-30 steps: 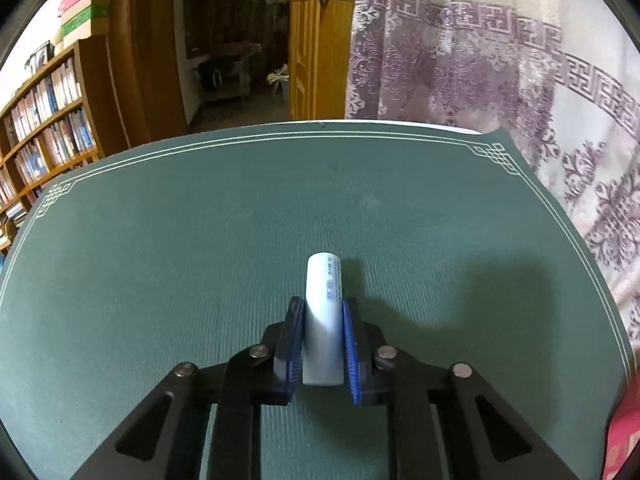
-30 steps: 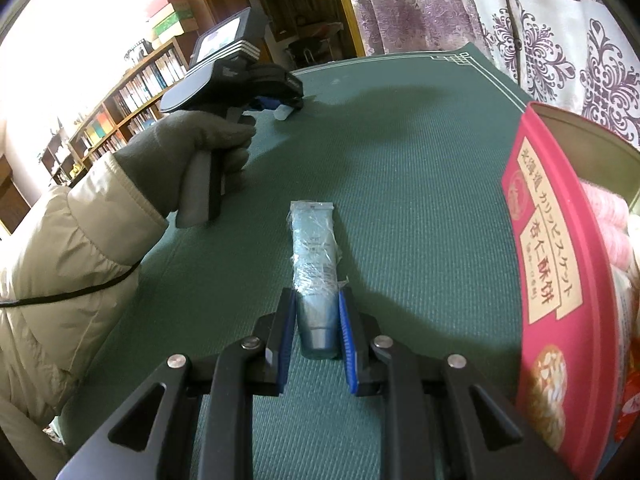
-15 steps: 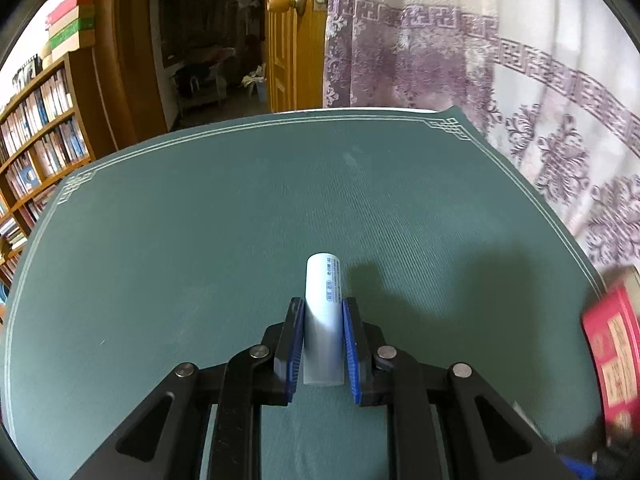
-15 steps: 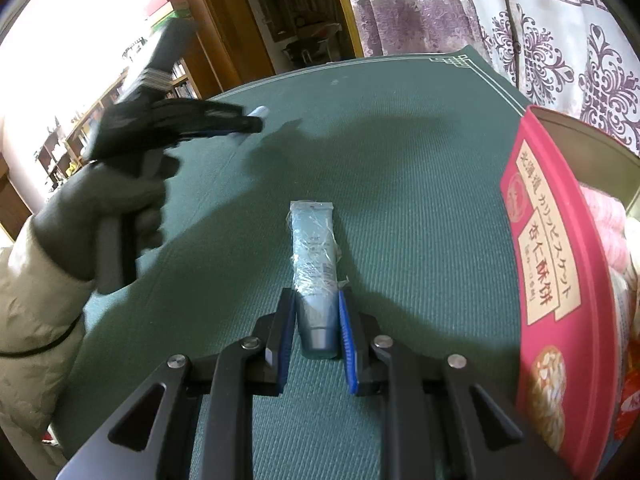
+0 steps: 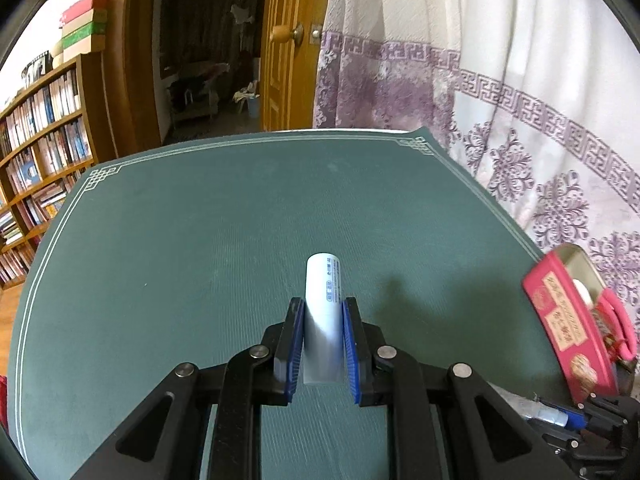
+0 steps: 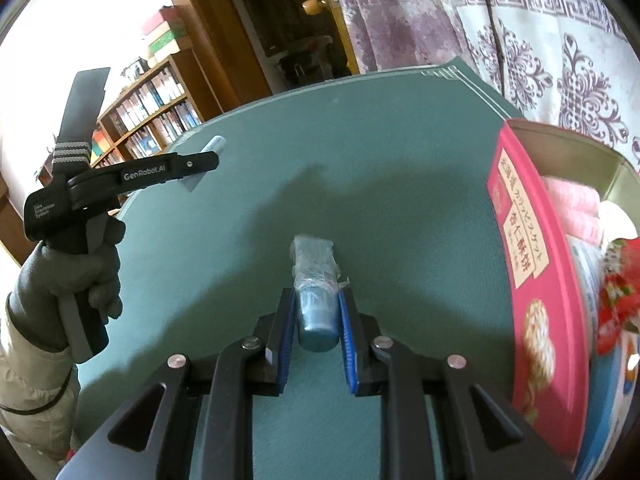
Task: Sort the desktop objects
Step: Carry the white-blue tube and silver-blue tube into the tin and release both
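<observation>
The green mat with its pale border lines covered the whole table in front of me, and behind it hung the white curtain with purple patterns, beside a wooden door and a bookshelf full of books on my left. At the right edge of the mat stood the red tin, its lid off, with pink things and a red-and-white wrapper showing inside; I could not tell exactly what they were. In the view from my right tool, my gloved left hand gripped the handle of the left gripper, which hung above the far left part of the mat, well apart from the tin. My left gripper was clamped on the white tube, its blue pads pressing both sides, and the tube stuck out forward past the fingertips, lifted off the mat with its shadow lying to the right. My right gripper was squeezed onto the blue tube, holding it at the rounded cap end, while the flat crimped end pointed away from me. That tube sat just left of the tin's red wall, not touching it. Whether it rested on the mat or hung a little above it I could not tell.
</observation>
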